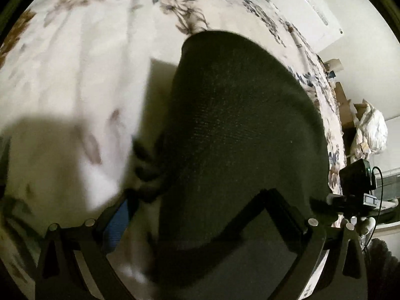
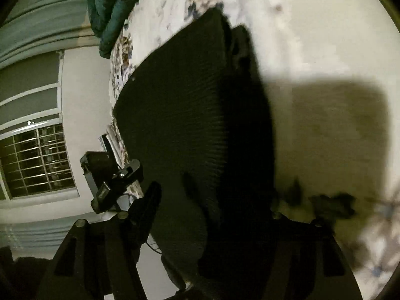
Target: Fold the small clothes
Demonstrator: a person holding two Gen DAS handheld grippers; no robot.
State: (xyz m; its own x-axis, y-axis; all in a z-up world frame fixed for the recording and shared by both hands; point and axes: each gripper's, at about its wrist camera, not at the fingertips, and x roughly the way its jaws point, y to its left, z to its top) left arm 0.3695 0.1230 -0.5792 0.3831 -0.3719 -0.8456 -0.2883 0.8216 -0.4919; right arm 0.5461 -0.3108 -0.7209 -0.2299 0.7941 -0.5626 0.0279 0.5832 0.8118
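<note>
Left wrist view: dark garment (image 1: 237, 130) on the bed (image 1: 75, 75), near its right edge.
Left gripper (image 1: 200, 225): seemingly clamped on the garment's hem.
Right gripper (image 2: 212, 225): jaws apart, cloth between.
Progress: fold unfinished, likely mid-way.

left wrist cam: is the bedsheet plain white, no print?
No. The bedsheet carries a blue and brown floral print around the dark knit garment lying on it.
</note>
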